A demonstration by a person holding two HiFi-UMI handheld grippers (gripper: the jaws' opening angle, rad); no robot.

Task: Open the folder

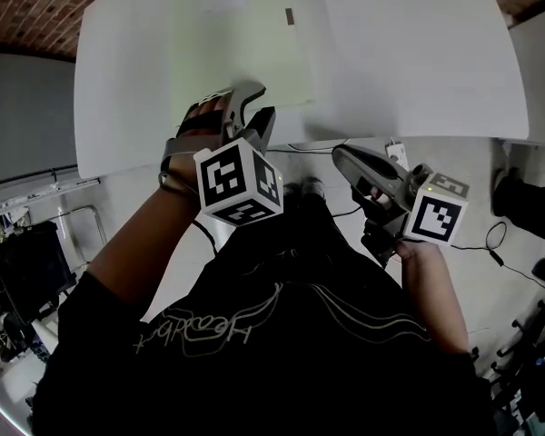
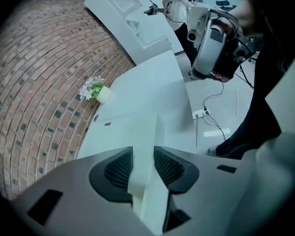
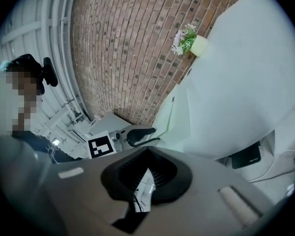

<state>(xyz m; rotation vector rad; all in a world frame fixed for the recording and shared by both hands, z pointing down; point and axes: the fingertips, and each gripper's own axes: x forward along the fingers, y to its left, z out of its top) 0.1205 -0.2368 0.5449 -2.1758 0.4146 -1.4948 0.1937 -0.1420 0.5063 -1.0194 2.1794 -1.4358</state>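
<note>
Resting flat, the pale green folder lies near the front edge of a white table. The left gripper has its jaws pinched on the folder's near edge, a hold that seems meant for lifting the cover. The right gripper hangs off the table by the person's body, jaws almost together on nothing. A small flower pot stands far back by the brick wall, well apart from the folder, and nothing blocks the cover.
</note>
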